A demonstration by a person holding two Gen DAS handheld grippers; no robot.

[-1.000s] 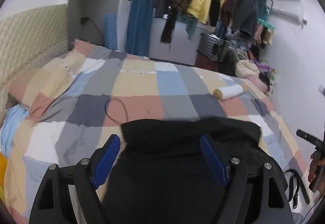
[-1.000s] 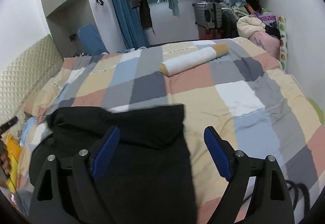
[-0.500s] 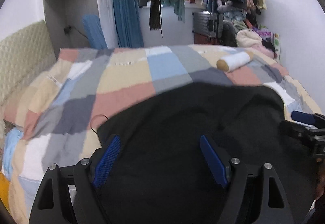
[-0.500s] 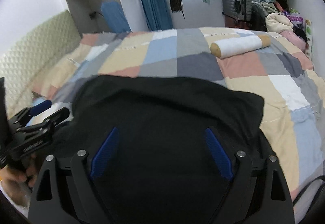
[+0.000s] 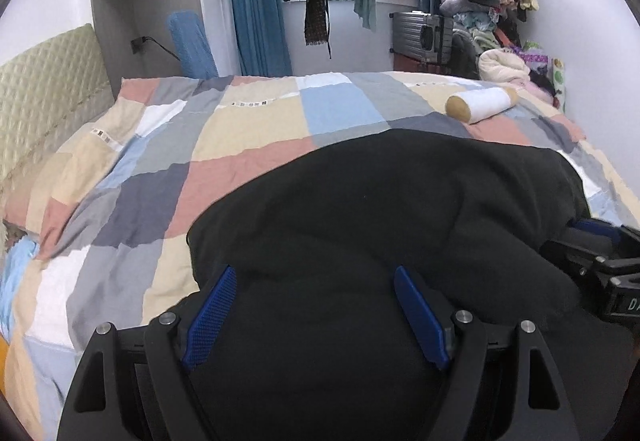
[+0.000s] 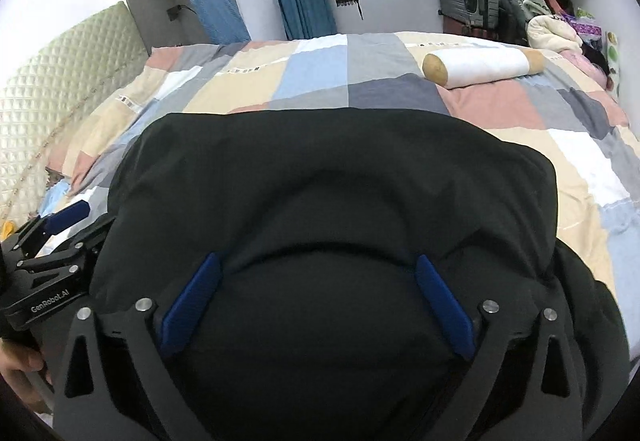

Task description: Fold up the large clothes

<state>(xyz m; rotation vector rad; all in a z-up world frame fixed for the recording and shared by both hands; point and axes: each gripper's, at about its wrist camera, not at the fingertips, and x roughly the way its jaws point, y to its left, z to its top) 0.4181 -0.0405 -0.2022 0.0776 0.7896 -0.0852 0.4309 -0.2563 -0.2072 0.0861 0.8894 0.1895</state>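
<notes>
We had brought the black garment (image 6: 332,193) forward over the checked quilt (image 6: 320,81). It lay beneath both grippers: right gripper (image 6: 316,297) opening, apparently releasing; left gripper (image 5: 316,309) wide, grip unclear.

Left claw (image 5: 316,311) gapes wide; right claw (image 6: 316,305) is opening, apparently empty.

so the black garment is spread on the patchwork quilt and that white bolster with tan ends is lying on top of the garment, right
Not quite. The white bolster lies on the patchwork quilt itself, beyond the far edge of the black garment and clear of it. The right wrist view shows bare quilt between them. The garment is indeed on the quilt.
</notes>
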